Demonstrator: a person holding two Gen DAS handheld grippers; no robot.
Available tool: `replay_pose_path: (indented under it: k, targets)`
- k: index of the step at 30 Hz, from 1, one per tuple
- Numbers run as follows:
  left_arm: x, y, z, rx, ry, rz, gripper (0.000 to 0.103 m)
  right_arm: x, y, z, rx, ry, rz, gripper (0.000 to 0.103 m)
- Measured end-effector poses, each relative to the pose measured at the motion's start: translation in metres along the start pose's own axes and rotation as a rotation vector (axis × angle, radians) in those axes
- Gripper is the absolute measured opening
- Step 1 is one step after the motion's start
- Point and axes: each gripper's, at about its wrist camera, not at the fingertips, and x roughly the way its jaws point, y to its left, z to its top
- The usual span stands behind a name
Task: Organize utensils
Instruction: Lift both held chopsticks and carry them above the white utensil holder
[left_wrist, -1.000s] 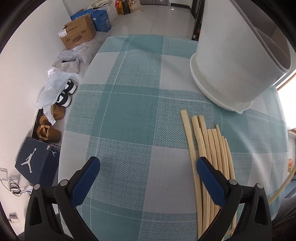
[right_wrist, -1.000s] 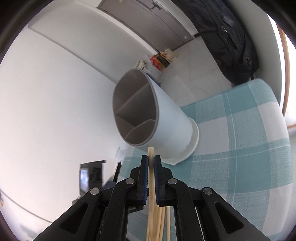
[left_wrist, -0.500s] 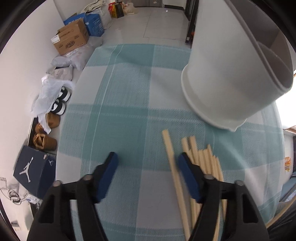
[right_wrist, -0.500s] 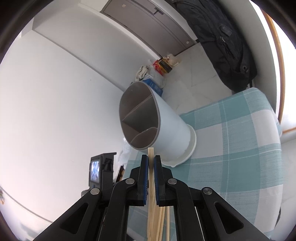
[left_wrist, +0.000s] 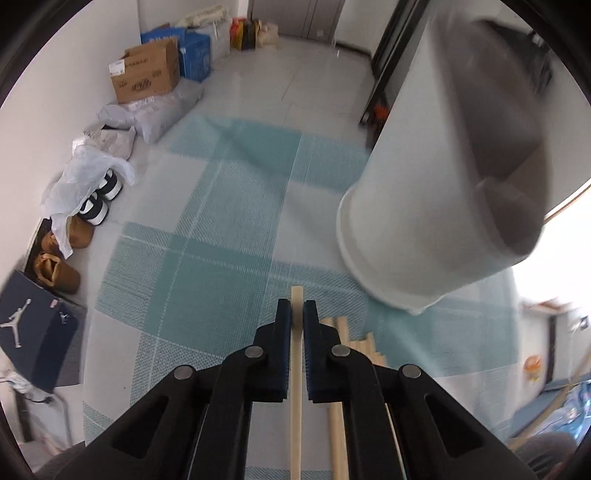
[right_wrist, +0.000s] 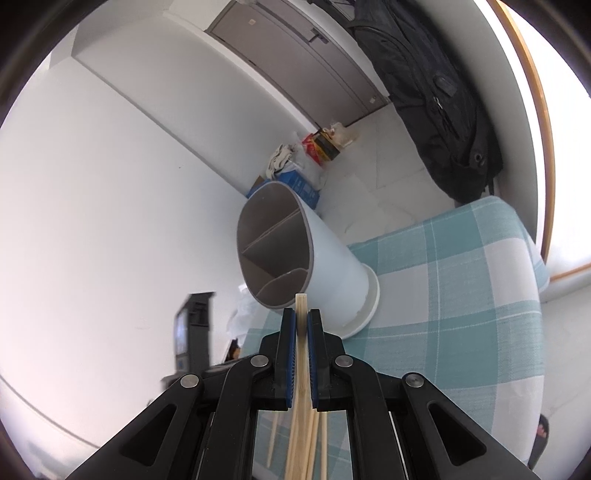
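A white utensil holder (left_wrist: 424, 184) with grey inner dividers stands on the teal checked tablecloth (left_wrist: 203, 277); it also shows in the right wrist view, holder (right_wrist: 332, 266), mouth toward me. My left gripper (left_wrist: 297, 314) is closing tight on a pale wooden chopstick (left_wrist: 296, 295), pads pressing its sides, tip poking out toward the holder's base. Several more chopsticks (left_wrist: 340, 424) lie on the cloth just right of it. My right gripper (right_wrist: 302, 317) is shut on another chopstick (right_wrist: 301, 302), its tip just below the holder's rim. Loose chopsticks (right_wrist: 273, 435) show beneath it.
The table's left edge drops to a floor with a cardboard box (left_wrist: 146, 75), shoes (left_wrist: 99, 199) and a dark blue shoe box (left_wrist: 29, 332). A black backpack (right_wrist: 443, 110) hangs by the wall beyond the table.
My left gripper went from wide open to shut on the leftmost chopstick and lifted a little, tilting. The right gripper, still shut on its chopstick, rose slightly.
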Motion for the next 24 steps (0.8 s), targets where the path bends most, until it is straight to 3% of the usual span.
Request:
replay_pose_path:
  k: [13,24]
  targets:
    - [-0.093,-0.022,-0.016,0.054,-0.288,-0.127,0.002,-0.007,0.046,-0.012,-0.205,-0.081,-0.042,0.005]
    - [-0.124,-0.032,-0.017,0.158,-0.338,-0.158,0.002,-0.015,0.081,-0.007,-0.321,-0.148,-0.066,0.005]
